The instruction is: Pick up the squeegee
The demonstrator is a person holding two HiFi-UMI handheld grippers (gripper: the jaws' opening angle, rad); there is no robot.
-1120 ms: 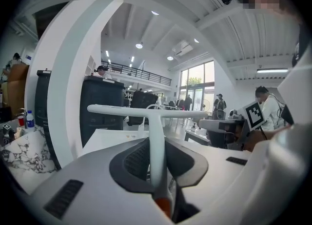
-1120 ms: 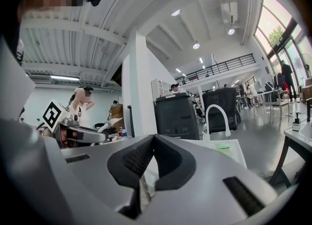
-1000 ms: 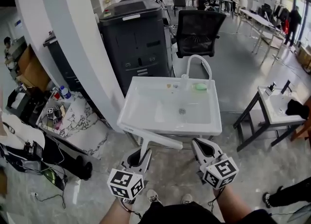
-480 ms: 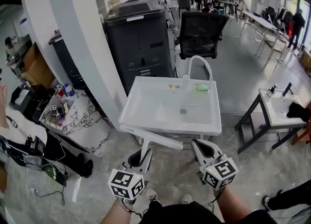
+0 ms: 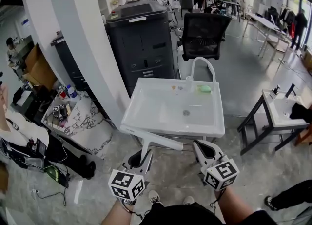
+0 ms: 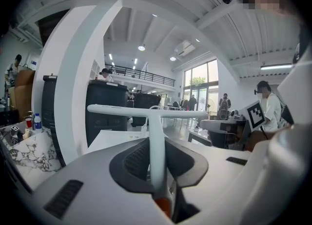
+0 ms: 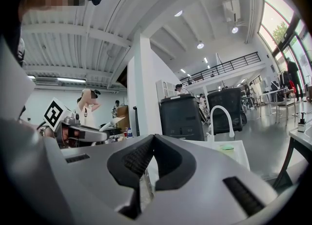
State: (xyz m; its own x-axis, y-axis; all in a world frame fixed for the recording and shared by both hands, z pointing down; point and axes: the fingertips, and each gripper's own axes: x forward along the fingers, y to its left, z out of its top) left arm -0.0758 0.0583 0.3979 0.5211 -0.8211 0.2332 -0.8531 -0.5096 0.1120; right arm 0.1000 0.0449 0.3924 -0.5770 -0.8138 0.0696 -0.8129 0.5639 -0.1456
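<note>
Before the white sink (image 5: 207,132), the left gripper (image 5: 140,157) is clamped on the handle of the white squeegee (image 5: 152,139), whose blade bar lies crosswise near the sink's front rim, while the right gripper (image 5: 201,147) hangs alongside, jaws together on nothing.

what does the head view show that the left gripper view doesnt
Only the head view: the drain, the green sponge and the person's shoes. Only the left gripper view: the left tool seen close up, clamped on the handle of the squeegee, which is orange at its base. Both: the squeegee, the white sink and the black copier.
</note>
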